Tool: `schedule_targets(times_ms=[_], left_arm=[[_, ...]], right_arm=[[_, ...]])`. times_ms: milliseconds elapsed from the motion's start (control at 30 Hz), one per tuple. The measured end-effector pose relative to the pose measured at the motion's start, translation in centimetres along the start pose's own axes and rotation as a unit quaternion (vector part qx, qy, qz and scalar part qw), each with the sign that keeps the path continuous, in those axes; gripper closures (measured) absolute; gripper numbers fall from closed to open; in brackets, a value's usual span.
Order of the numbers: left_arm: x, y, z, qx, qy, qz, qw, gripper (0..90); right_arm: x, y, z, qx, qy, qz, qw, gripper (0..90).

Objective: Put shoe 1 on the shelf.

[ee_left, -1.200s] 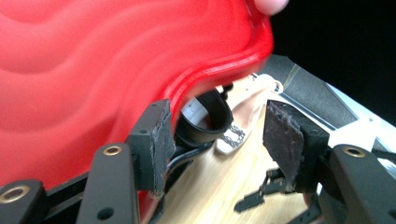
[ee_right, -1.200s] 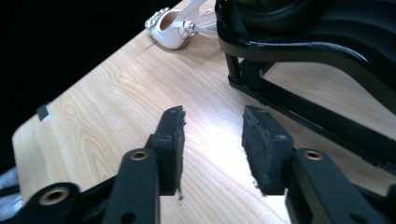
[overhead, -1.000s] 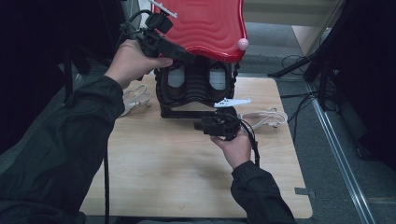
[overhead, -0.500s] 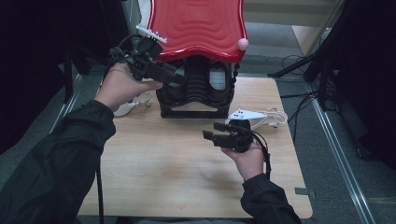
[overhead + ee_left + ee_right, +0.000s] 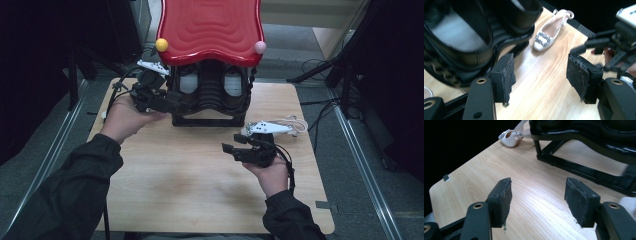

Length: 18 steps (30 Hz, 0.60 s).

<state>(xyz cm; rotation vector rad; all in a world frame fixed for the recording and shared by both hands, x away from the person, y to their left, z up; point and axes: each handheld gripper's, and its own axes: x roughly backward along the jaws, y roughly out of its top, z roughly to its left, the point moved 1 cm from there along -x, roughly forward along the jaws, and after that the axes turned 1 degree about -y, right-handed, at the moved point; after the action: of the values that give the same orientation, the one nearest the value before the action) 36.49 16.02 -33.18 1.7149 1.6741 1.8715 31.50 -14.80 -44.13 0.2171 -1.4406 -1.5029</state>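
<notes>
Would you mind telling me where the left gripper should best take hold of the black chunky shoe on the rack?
Probably the black chunky shoe's thick side wall at the collar, approached from the table's left, where the open left gripper sits. The rim looks firm and the opening leaves room for one pad inside.

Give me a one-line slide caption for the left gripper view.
Open left gripper beside black shoes on rack; white buckled slingback shoe lies beyond on wooden table.

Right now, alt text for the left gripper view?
The open left claw hovers over a wood table, nothing between its pads. A black shoe rack stands close at upper left; a white slingback shoe lies beyond, and the right claw shows at right.
</notes>
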Motion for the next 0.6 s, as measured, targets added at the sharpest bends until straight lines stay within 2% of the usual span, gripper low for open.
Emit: schedule_targets(times_ms=[167,333,500,600], left_arm=[[-0.6,-2.1,0.7,0.007,-0.003,-0.002,1.0000,39.4],[-1.4,-4.4,1.4,0.018,-0.011,0.000,0.9998,39.6],[-2.2,-6.8,2.2,0.028,-0.011,0.006,0.9995,42.7],[-2.4,-8.3,2.6,0.033,-0.003,0.008,0.9994,45.8]], right_arm=[[0.2,-0.1,-0.3,-0.006,-0.002,0.004,1.0000,39.3],[0.1,-0.2,-0.4,0.006,-0.003,0.002,1.0000,38.9],[0.1,-0.4,-0.9,0.006,-0.012,0.011,0.9999,39.6],[0.1,-0.5,-1.1,0.004,-0.014,0.012,0.9998,39.6]])
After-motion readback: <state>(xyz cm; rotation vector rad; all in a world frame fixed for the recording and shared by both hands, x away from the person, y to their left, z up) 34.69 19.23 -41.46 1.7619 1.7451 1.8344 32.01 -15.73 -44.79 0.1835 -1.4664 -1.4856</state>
